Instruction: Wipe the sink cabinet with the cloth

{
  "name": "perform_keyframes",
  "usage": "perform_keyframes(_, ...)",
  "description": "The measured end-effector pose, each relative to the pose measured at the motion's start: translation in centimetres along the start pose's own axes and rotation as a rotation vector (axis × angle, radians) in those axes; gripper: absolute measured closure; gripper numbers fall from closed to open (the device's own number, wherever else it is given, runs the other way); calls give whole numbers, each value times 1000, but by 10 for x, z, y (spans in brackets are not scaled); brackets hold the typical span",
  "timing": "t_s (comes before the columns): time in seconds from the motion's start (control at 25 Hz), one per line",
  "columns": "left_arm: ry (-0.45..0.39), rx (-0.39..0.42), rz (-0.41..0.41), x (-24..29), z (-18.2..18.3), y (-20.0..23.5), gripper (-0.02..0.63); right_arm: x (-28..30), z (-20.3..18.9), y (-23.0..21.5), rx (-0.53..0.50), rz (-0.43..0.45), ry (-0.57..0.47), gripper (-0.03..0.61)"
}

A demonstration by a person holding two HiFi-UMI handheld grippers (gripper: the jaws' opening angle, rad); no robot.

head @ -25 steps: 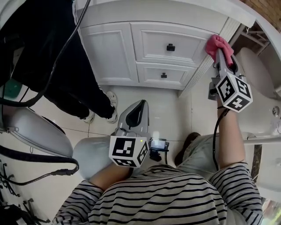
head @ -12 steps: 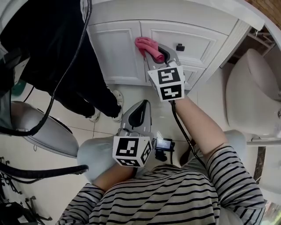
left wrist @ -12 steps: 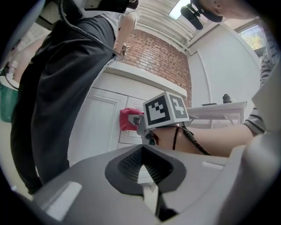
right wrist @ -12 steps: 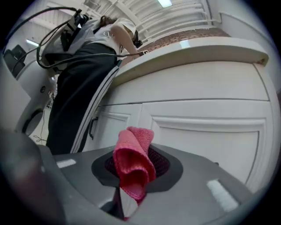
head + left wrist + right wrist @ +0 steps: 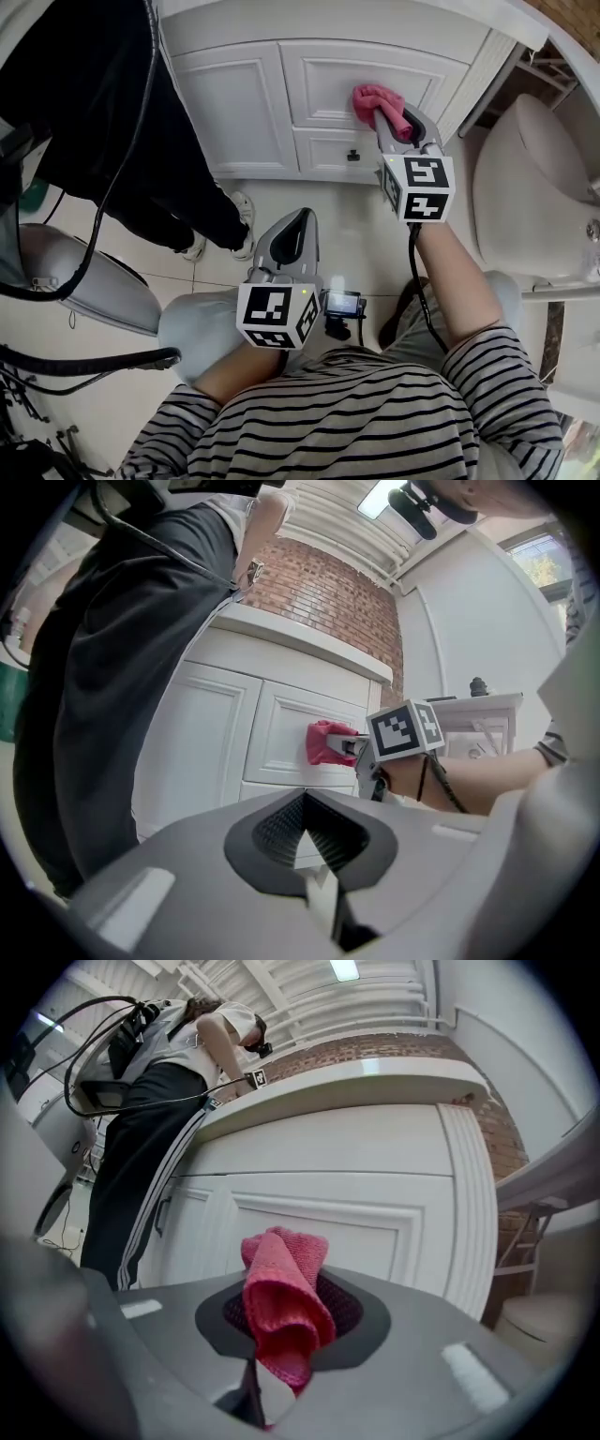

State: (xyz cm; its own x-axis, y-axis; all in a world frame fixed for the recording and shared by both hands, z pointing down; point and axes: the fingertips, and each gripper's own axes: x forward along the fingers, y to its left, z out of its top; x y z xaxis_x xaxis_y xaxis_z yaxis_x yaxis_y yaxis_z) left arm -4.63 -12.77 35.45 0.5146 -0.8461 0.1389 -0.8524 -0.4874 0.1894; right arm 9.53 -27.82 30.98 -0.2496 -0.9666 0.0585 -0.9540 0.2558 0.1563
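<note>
The right tool (image 5: 392, 117) is clenched on a pink terry cloth (image 5: 378, 101), which bunches up out of the closed jaws in a folded wad. The cloth sits against the upper drawer front of the white panelled sink cabinet (image 5: 244, 103), toward the drawer's right half, and the left gripper view shows it pressed flat onto the panel. The right arm reaches forward from a black-and-white striped sleeve (image 5: 497, 375) – bare forearm nearly straight, wrist in line with the tool, the marker cube (image 5: 419, 187) facing up toward the head camera. A black cable runs back along the forearm from the cube.

The left tool (image 5: 292, 234) is held low and close to the body, well apart from the cabinet, pointing toward it. Its jaws are pressed together with nothing between them. The left forearm is tucked in, bent at the elbow against the striped shirt.

Below the cloth, the lower drawer carries a small black handle (image 5: 353, 156). A person in black trousers (image 5: 112, 122) stands at the cabinet's left door – a white toilet (image 5: 525, 187) stands to the cabinet's right.
</note>
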Motion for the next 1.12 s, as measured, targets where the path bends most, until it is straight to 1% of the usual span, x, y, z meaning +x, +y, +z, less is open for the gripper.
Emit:
perform_keyframes(0.16, 2, 10, -1, 2, -1, -5, 620, -15, -16, -56, 39, -136, 36, 488)
perform_keyframes(0.28, -1, 6, -6, 1, 1, -8, 620, -45, -22, -102, 66, -250, 55, 488)
perform_keyframes(0.36, -10, -6, -12, -1, 4, -10, 620, -68, -25, -120, 100, -315, 61, 488)
perform_keyframes(0.4, -17, -10, -15, -2, 7, -11, 620, -73, -25, -120, 122, -320, 58, 488)
perform_keyframes(0.44, -23, -10, -18, -3, 9, -11, 620, -74, -25, -112, 139, -301, 51, 488)
perform_keyframes(0.48, -28, -9, -21, -4, 10, -11, 620, -68, -25, -95, 145, -259, 42, 488)
perform_keyframes(0.52, -31, -8, -21, -4, 11, -11, 620, -58, -24, -71, 142, -198, 35, 488)
perform_keyframes(0.6, -31, -12, -15, -5, 10, -9, 620, -32, -25, -9, 120, -45, 29, 488)
perform_keyframes(0.68, -27, -18, 1, -6, 8, -2, 620, -1, -28, 57, 82, 102, 24, 488)
perform_keyframes(0.72, -25, -21, 10, -6, 8, 2, 620, 15, -30, 86, 55, 157, 24, 488)
perform_keyframes(0.8, -24, -26, 24, -6, 7, 9, 620, 42, -37, 125, -8, 221, 35, 488)
perform_keyframes(0.84, -23, -26, 28, -6, 7, 11, 620, 52, -42, 134, -39, 233, 45, 488)
perform_keyframes(0.92, -20, -22, 28, -5, 5, 13, 620, 62, -55, 132, -76, 223, 68, 488)
perform_keyframes(1.0, -15, -23, 22, -4, 4, 13, 620, 57, -69, 106, -65, 173, 97, 488)
perform_keyframes(1.12, -13, -30, 10, -3, 5, 11, 620, 34, -85, 44, -16, 58, 129, 486)
